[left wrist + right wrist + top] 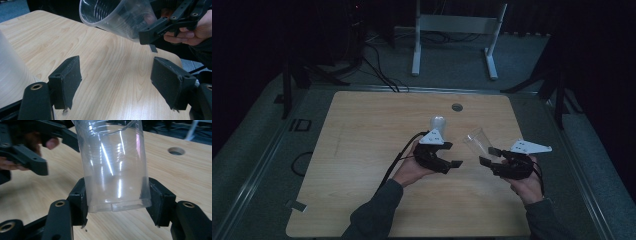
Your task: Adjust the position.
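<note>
My right gripper (487, 155) is shut on a clear plastic cup (476, 140), tilted with its mouth toward the upper left, above the wooden table (362, 150). The right gripper view has the pads (81, 197) pressing the cup (112, 162) near its base. My left gripper (453, 155) stands open a short way to the left of that cup, with nothing between its fingers. In the left gripper view the held cup (117, 17) hangs above and beyond the open left gripper (116, 67). A second clear cup (438, 122) stands upside down on the table just behind the left gripper.
A round cable hole (456, 107) lies near the table's far edge. A white desk frame (452, 30) and cables (377, 70) are on the floor behind the table. The upturned cup's wall (10, 67) sits close beside the left jaw.
</note>
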A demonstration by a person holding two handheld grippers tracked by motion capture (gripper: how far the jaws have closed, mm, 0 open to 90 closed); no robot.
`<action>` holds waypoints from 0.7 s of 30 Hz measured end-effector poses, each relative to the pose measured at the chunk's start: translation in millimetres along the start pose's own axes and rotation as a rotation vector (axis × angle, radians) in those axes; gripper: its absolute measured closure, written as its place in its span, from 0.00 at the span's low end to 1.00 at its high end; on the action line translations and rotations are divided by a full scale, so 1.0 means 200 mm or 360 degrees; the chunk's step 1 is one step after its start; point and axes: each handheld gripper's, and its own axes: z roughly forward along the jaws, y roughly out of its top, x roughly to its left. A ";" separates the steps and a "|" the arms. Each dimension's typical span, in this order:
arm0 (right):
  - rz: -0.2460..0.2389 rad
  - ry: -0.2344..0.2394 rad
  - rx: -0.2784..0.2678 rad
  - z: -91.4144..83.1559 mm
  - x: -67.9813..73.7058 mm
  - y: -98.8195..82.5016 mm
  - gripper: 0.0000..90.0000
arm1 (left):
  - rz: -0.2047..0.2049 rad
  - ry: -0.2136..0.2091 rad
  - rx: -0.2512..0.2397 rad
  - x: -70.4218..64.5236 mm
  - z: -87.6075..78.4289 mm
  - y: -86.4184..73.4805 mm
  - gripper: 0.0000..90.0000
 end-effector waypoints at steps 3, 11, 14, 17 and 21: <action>0.0002 -0.0040 0.0001 0.00 0.00 0.00 0.47 | 0.0003 0.0014 -0.0007 0.00 0.00 0.01 0.27; -0.0004 -0.0160 -0.0022 0.00 0.02 -0.01 0.47 | -0.0037 0.0035 -0.0013 -0.01 0.02 0.03 0.27; -0.0006 -0.0177 -0.0043 0.00 0.03 -0.01 0.47 | -0.0063 0.0043 -0.0025 -0.01 0.03 0.04 0.27; -0.0007 -0.0188 -0.0066 0.00 0.04 -0.01 0.47 | -0.0109 0.0039 -0.0059 0.00 0.04 0.04 0.27; -0.0009 -0.0198 -0.0101 0.00 0.05 -0.01 0.47 | -0.0174 0.0029 -0.0103 0.00 0.05 0.06 0.27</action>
